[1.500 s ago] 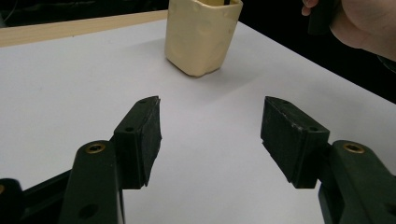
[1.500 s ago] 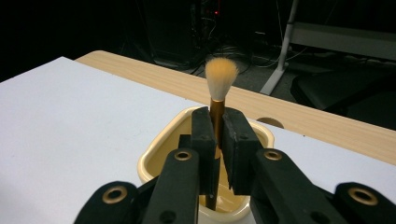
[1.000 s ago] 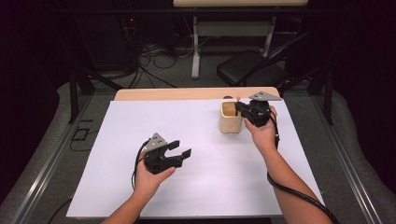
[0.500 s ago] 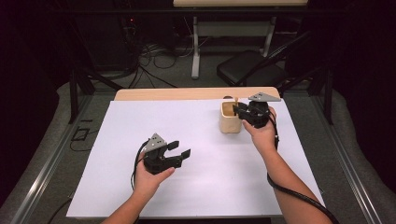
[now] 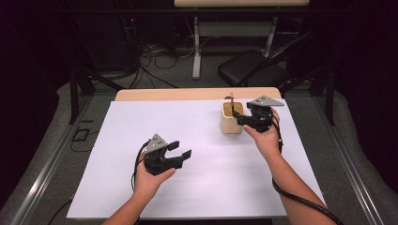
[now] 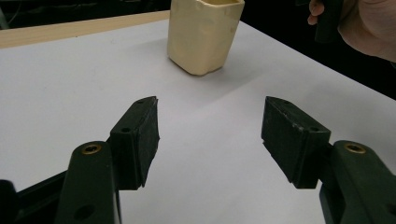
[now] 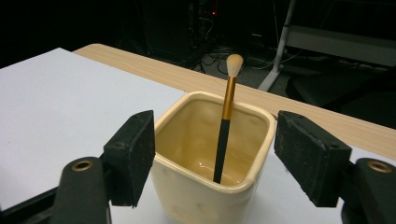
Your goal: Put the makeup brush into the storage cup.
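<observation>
1. Left gripper (image 5: 176,152): held in the person's left hand (image 5: 150,180) at roughly 7 o'clock on the white table cover (image 5: 202,187), just above the sheet. Jaws spread wide, nothing between them; the left gripper view shows bare white surface in the gap.
2. Its jaws point toward 2 o'clock, at the cream cup (image 6: 204,35), well apart from it.
3. Right gripper (image 5: 241,118): held in the right hand (image 5: 265,138) at about 2 o'clock on the sheet, grey three-cornered plate (image 5: 265,101) on top. Jaws spread, one on each side of the cup's near rim in the right gripper view; can't tell whether either pad touches the wall.
4. Cup (image 7: 212,168): square-ish with rounded corners, glossy cream, standing upright on the sheet near its far edge.
5. Brush (image 7: 224,130): stands in the cup, nearly upright. Black lower handle, gold ferrule, pale tip clear above the rim.
6. No readable brand, label or writing on the cup, brush or grippers.
7. Beyond the sheet at 12 o'clock: strip of bare wooden tabletop (image 5: 187,93), then a dark chair (image 5: 251,72), a white table leg (image 5: 196,51) and cables (image 5: 155,51) on the floor.
</observation>
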A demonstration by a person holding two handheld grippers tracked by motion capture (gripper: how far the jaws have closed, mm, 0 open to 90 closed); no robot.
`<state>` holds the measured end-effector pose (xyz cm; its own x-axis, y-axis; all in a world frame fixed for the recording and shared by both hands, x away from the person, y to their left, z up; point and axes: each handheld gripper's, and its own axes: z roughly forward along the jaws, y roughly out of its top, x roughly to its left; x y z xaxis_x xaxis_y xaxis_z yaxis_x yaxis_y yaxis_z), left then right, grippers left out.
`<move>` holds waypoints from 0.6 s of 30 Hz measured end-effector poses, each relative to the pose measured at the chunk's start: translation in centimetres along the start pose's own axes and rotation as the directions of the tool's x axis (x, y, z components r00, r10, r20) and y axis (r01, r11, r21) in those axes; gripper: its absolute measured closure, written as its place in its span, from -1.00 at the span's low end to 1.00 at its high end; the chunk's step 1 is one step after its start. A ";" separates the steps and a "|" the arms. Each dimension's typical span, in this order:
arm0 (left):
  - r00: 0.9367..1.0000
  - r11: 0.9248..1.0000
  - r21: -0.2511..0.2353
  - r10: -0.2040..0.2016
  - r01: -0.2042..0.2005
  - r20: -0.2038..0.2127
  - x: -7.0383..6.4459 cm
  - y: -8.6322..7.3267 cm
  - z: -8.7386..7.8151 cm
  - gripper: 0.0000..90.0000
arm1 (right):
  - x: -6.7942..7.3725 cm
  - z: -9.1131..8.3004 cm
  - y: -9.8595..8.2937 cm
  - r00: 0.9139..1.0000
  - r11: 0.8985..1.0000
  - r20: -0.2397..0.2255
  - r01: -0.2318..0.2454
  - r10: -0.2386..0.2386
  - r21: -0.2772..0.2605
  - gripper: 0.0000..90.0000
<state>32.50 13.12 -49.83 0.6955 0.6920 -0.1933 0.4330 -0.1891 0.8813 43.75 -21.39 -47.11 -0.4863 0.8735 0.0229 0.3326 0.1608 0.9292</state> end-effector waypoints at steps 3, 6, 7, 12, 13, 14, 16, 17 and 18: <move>1.000 1.000 0.003 0.001 -0.001 -0.002 0.1 0.0 -0.1 -0.18 | 0.2 -0.3 -0.1 1.000 1.000 -0.005 0.008 -0.008 -0.004 -0.40; 1.000 1.000 0.004 0.009 -0.009 -0.011 0.2 0.0 -0.2 -0.19 | 0.5 -0.6 -0.2 1.000 1.000 -0.015 0.014 -0.014 -0.007 -0.42; 1.000 1.000 0.002 0.009 -0.009 -0.015 0.2 -0.1 -0.3 -0.19 | 0.6 -0.7 -0.3 1.000 1.000 -0.021 0.013 -0.013 -0.006 -0.42; 1.000 1.000 0.008 0.010 -0.010 -0.025 0.4 -0.1 -0.6 -0.19 | 0.9 -1.3 -0.5 0.999 1.000 -0.039 0.018 -0.019 -0.014 -0.44; 1.000 1.000 0.010 0.010 -0.009 -0.024 0.4 -0.1 -0.8 -0.19 | 1.0 -1.4 -0.6 0.999 1.000 -0.042 0.014 -0.015 -0.016 -0.45; 1.000 1.000 0.009 0.011 -0.011 -0.025 0.5 -0.2 -0.8 -0.19 | 1.1 -1.6 -0.6 0.999 1.000 -0.047 0.016 -0.017 -0.013 -0.45; 1.000 1.000 0.013 0.009 -0.009 -0.022 0.5 -0.2 -1.0 -0.19 | 1.3 -1.9 -0.7 0.998 1.000 -0.053 0.016 -0.017 -0.014 -0.46; 1.000 1.000 0.012 0.010 -0.010 -0.026 0.6 -0.2 -1.0 -0.19 | 1.4 -2.0 -0.7 0.998 1.000 -0.055 0.019 -0.020 -0.018 -0.46; 0.999 1.000 0.009 0.014 -0.014 -0.028 0.6 -0.3 -1.1 -0.19 | 1.5 -2.1 -0.8 0.998 1.000 -0.058 0.018 -0.019 -0.017 -0.46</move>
<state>32.17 14.40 -49.72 0.6849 0.7089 -0.1687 0.4288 -0.2050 0.8798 41.09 -21.19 -47.00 -0.5384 0.8423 0.0262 0.3102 0.1691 0.9355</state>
